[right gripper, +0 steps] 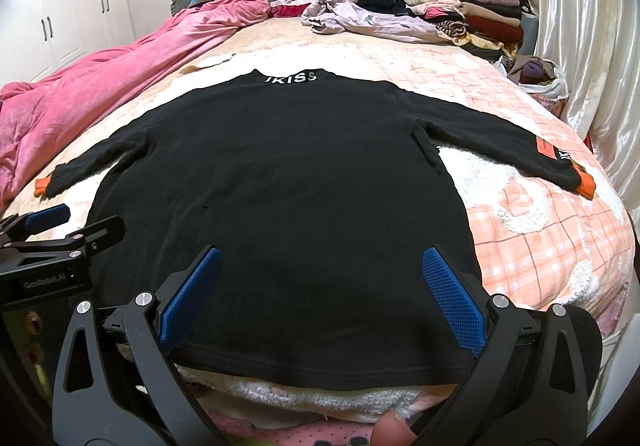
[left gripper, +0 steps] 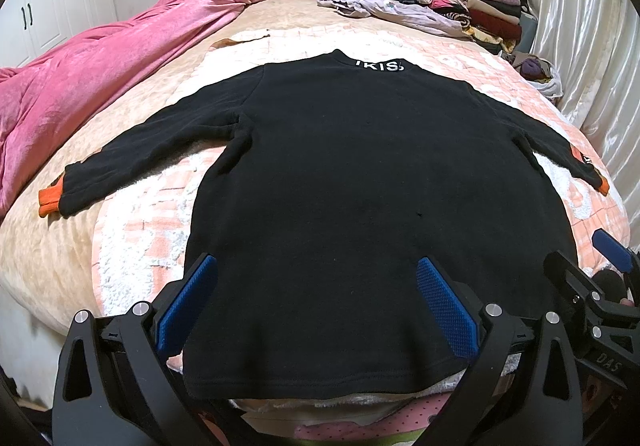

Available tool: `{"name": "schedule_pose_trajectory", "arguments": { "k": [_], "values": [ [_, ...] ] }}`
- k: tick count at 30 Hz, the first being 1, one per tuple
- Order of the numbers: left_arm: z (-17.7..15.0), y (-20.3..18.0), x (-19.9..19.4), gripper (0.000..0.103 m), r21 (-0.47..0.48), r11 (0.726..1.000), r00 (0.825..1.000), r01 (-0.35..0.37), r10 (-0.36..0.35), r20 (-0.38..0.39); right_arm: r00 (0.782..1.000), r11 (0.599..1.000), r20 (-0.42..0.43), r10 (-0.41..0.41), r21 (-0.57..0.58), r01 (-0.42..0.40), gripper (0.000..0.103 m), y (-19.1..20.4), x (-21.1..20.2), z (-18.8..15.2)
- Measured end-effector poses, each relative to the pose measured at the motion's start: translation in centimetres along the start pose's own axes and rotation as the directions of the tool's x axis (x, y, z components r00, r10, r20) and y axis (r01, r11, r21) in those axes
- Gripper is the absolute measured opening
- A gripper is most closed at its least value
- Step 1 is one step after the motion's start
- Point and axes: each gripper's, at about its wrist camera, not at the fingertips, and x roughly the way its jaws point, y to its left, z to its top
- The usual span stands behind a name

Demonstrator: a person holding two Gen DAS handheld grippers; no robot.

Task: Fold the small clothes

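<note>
A black long-sleeved top lies flat, sleeves spread, on the checked blanket, its near hem between the wide-open left gripper and right gripper, both empty.

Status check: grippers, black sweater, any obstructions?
Left gripper and right gripper open, above hem. Black long-sleeved sweater flat, sleeves spread, unfolded. Nothing on it.
</note>
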Motion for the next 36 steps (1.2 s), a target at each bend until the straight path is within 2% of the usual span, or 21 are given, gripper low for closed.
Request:
{"name": "schedule_pose_trajectory", "arguments": {
  "k": [17, 25, 36],
  "values": [
    [2.8, -1.7, 2.4, 0.099, 0.012, 1.0, 1.0, -0.003, 0.003, -0.002, 0.998, 0.998, 0.046, -0.041, 0.054, 0.039, 0.095, -3.2, 1.2, 2.8],
    [5.2, -3.7, 3.8, 0.099, 0.038, 0.999, 1.0, -0.003, 0.003, 0.0, 0.996, 0.994, 0.06, -0.072, 0.087, 0.066, 0.095, -6.0, 3.2, 5.3],
    [9.5, -6.4, 5.7, 0.099, 0.05, 0.998, 0.999, 0.038, -0.038, 0.014, 0.992, 0.982, 0.054, -0.116, 0.159, 0.106, 0.095, -10.2, 6.2, 8.1]
  ]
}}
